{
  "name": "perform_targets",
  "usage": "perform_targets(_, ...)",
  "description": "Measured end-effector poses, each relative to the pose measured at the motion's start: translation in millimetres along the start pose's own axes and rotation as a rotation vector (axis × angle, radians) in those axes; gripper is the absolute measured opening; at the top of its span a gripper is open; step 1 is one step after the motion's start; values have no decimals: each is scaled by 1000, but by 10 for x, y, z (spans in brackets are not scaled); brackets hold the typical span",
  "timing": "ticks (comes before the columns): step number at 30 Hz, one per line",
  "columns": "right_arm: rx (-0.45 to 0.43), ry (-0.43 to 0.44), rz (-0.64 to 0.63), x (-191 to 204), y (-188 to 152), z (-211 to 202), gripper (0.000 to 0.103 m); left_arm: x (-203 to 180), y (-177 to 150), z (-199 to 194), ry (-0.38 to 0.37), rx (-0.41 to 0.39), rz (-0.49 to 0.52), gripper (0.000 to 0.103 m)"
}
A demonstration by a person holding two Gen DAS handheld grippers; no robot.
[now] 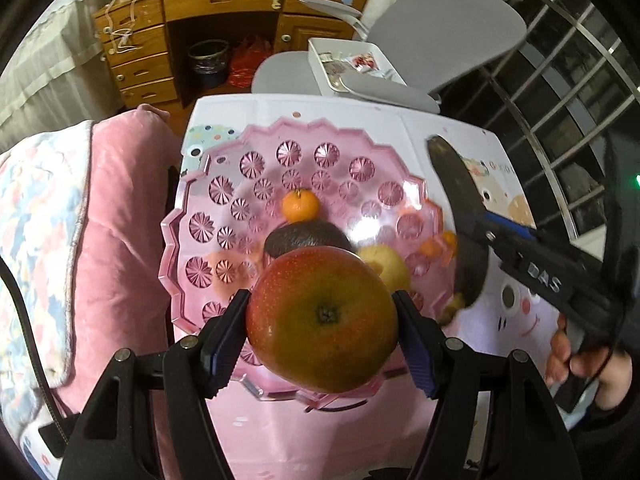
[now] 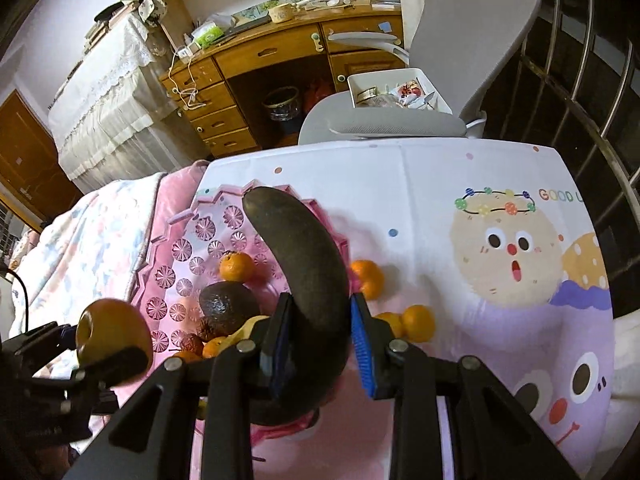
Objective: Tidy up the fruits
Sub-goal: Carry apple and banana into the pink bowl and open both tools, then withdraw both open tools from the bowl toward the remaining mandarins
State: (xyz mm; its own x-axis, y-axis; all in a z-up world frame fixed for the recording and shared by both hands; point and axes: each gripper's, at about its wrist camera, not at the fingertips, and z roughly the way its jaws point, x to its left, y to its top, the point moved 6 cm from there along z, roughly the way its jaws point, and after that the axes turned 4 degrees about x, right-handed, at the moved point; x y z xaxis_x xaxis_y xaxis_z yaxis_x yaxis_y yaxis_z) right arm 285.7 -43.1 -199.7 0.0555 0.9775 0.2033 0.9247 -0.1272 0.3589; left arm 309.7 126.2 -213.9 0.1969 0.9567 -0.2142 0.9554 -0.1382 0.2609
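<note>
With the left gripper (image 1: 322, 320) clenched on the apple (image 1: 322, 320) and the right gripper (image 2: 316, 334) on the dark banana (image 2: 298, 264), both over the pink tray (image 1: 224, 184) by the desk's left edge, they could collide.

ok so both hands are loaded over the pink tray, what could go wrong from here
The apple, clamped in the left gripper, hangs over the avocado and could bruise it if dropped. The blackened banana in the right gripper looks soft and could squash. Both grippers are close above the tray and might collide.
</note>
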Motion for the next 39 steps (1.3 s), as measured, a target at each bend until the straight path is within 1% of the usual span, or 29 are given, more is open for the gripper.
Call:
perform_targets(3, 2, -24, -20, 142, -26, 109, 28, 45, -74, 68, -26, 17, 37, 69)
perform_targets(7, 7, -58, -97, 282, -46, 261, 28, 76, -152, 186, -61, 42, 79, 69)
perform_targets(9, 19, -58, -118, 303, -49, 332, 28, 89, -180, 233, -61, 41, 99, 69)
perform_targets(11, 22, -76, -155, 340, -50, 392, 28, 112, -209, 313, -48, 50, 132, 69)
perform_targets(14, 10, -98, -220, 395, -30, 452, 28, 158, -229, 401, -44, 58, 144, 69)
perform_targets(16, 1, -117, -261, 430, -20, 498, 28, 168, -243, 425, -58, 55, 151, 69)
perform_targets(19, 6, -136, -261, 429, -10, 564, 28, 164, -235, 436, -69, 46, 154, 69)
perform_targets(21, -27, -131, -268, 458, 18, 536, 29, 168, -228, 447, -75, 45, 153, 69)
perform_targets(23, -58, -137, -282, 503, 51, 484, 31, 175, -227, 449, -77, 50, 147, 69)
perform_targets(24, -69, -144, -281, 506, 69, 445, 35, 173, -230, 449, -75, 54, 144, 69)
perform_targets(25, -72, -144, -276, 504, 78, 422, 39, 171, -234, 450, -74, 61, 144, 69)
perform_targets(28, -83, -126, -252, 466, 78, 310, 43, 155, -234, 394, -95, 59, 134, 71)
perform_targets(30, -81, -130, -239, 402, 47, 232, 47, 132, -219, 321, -116, 45, 120, 78)
perform_targets(31, -80, -131, -231, 363, 31, 198, 49, 101, -203, 267, -119, 33, 118, 79)
perform_targets(35, -67, -130, -208, 208, -82, 57, 54, -12, -170, 164, -105, 16, 109, 82)
perform_targets(39, -51, -122, -210, 46, -207, -62, 58, -113, -138, 84, -96, -4, 84, 82)
